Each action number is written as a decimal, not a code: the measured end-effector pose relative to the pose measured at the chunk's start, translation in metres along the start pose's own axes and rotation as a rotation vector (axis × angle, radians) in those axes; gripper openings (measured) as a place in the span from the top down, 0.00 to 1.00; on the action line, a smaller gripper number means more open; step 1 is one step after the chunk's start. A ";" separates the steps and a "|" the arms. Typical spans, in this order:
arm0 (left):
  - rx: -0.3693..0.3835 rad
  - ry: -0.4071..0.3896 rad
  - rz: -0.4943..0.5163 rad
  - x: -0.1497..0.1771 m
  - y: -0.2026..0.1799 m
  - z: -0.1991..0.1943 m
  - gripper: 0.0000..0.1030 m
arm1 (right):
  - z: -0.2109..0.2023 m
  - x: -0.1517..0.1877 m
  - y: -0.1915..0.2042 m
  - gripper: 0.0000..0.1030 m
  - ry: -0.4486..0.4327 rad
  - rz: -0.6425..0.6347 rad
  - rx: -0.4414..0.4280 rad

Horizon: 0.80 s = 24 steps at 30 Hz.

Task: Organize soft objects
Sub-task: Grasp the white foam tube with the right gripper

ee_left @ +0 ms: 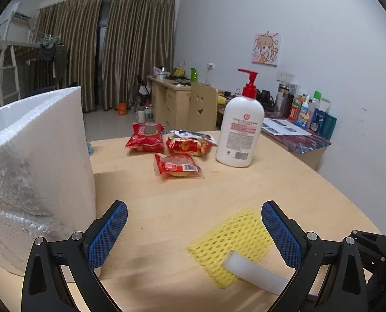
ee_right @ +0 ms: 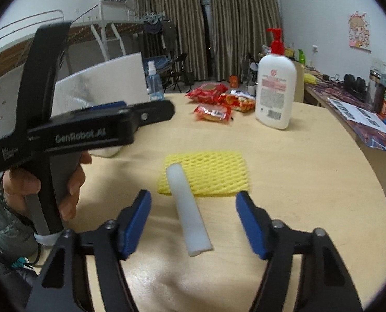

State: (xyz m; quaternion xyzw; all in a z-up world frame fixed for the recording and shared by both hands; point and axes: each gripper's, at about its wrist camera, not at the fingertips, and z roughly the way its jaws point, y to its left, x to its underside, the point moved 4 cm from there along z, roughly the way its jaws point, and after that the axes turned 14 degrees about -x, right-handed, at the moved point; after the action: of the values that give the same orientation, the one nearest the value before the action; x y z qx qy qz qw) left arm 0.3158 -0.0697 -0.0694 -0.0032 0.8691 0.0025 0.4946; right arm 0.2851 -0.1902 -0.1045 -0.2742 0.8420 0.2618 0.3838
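The white foam stick [ee_left: 255, 273] runs behind the left gripper's right finger [ee_left: 281, 234] — its near end hidden. The foam box [ee_left: 37, 161] is cut off at the left edge, and print on the 3 red snack packets [ee_left: 177, 166] is too small to read.

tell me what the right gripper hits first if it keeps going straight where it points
Most likely the white foam stick, lying between the open right gripper fingers, its far end on the yellow foam net; depth is uncertain.

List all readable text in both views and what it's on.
"GenRobot.AI": side of the left tool.
Small white print beside it: too blurred to read.
Lotion bottle label and barcode: too small to read.
Red snack packs: print unreadable.
Papers: unreadable.
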 end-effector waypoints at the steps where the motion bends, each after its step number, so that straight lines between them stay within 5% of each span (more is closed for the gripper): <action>1: 0.005 0.005 -0.003 0.001 0.000 0.001 0.00 | 0.003 0.001 0.001 0.36 0.011 -0.005 -0.003; 6: 0.022 0.009 0.000 0.003 0.000 0.003 0.00 | 0.017 0.004 0.005 0.41 0.077 -0.032 -0.032; 10: 0.026 0.028 0.017 0.008 -0.003 0.008 0.00 | 0.026 0.007 0.001 0.55 0.120 -0.023 -0.040; 18: 0.046 0.043 0.019 0.011 -0.005 0.010 0.00 | 0.033 0.010 0.000 0.55 0.176 -0.014 -0.053; 24: 0.050 0.046 0.015 0.011 -0.004 0.009 0.00 | 0.034 0.012 -0.007 0.77 0.195 0.018 -0.069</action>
State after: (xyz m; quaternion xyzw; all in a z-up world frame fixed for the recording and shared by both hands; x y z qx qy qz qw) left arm 0.3177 -0.0737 -0.0837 0.0156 0.8800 -0.0155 0.4745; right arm 0.3006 -0.1763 -0.1351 -0.3040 0.8682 0.2662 0.2881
